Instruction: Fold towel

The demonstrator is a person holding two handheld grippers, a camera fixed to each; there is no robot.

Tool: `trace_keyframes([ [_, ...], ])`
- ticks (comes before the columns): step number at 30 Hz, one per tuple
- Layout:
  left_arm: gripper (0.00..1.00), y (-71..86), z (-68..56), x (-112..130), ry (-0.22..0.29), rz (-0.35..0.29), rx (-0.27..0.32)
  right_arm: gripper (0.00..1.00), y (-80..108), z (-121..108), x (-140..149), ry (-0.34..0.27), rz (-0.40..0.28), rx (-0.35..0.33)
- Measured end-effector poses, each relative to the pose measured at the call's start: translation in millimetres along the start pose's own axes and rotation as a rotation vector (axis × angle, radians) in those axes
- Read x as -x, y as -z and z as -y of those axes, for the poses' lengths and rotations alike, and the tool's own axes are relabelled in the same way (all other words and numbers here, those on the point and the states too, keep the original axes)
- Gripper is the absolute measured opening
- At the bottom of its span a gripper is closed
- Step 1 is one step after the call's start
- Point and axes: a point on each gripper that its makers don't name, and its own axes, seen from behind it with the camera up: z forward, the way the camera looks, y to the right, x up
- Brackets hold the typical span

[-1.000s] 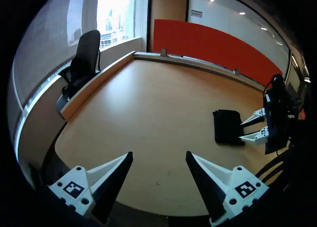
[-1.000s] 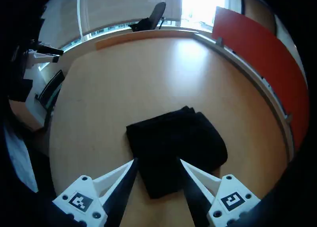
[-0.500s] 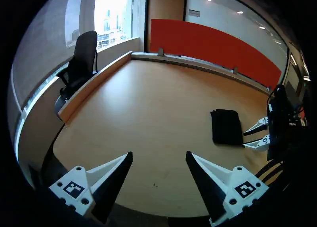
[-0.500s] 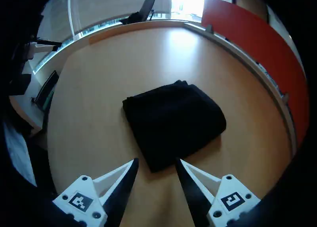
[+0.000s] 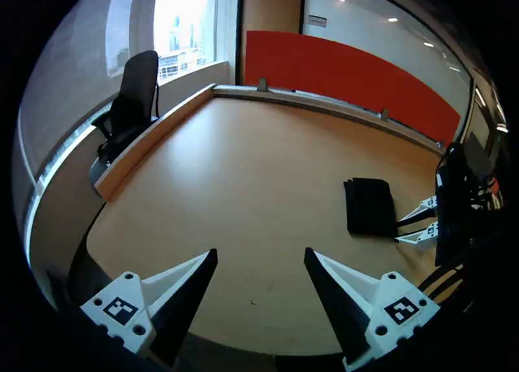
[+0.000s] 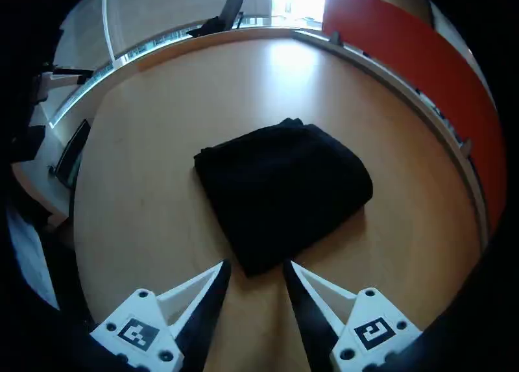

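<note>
We saw the towel [image 6: 282,184] lying on the bench [image 6: 149,177], black and folded into a thick, roughly square pad with rounded edges. In the right gripper view it sat at the centre, with one corner pointing toward 6 o'clock. The right gripper [image 6: 255,265] came in from 6 o'clock, low over the wood, and its fingers stood apart with a moderate gap between them. The near corner of the towel reached just into that gap. We could not tell whether either finger touched the cloth, and nothing was clamped. Folded layers showed along the towel's edge at 10 o'clock. A red panel [image 6: 415,67] stood along the bench's curved far edge at 2 o'clock, and a chair [image 6: 220,18] stood at 12 o'clock.

In the left gripper view the left gripper [image 5: 259,252] hung above the bench's near edge, its fingers wide apart and holding nothing. From there the towel appeared at 3 o'clock, lying flat and well apart from the left fingers. The right gripper entered from the 3 o'clock side, its two white fingers pointing at the towel's near edge, tips just beside it. The black body behind those fingers was too dark for us to make out. The chair stood at 10 o'clock outside the bench, under a bright window [image 5: 185,28] at 11 o'clock, and the panel ran from 12 to 2 o'clock.
</note>
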Motion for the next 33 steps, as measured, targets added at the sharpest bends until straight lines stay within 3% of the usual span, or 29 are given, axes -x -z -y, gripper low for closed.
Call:
trace_keyframes([
  [4, 0.99, 0.3, 1.0, 0.9, 0.002, 0.001, -0.002, 0.47, -1.6, -1.7, 3.7, -0.022, 0.002, 0.009],
  [10, 0.99, 0.3, 1.1, 1.2, 0.001, 0.001, -0.002, 0.38, -2.1, -3.4, 3.7, -0.045, -0.003, 0.017],
  [21, 0.99, 0.1, 0.6, 1.8, -0.003, 0.002, -0.001, 0.1, -1.7, -1.3, 3.1, -0.059, -0.017, 0.028],
  [33, 0.99, -0.6, -0.2, 3.2, -0.005, 0.0, 0.004, 0.06, 3.6, -4.0, -4.8, -0.054, -0.043, 0.045],
])
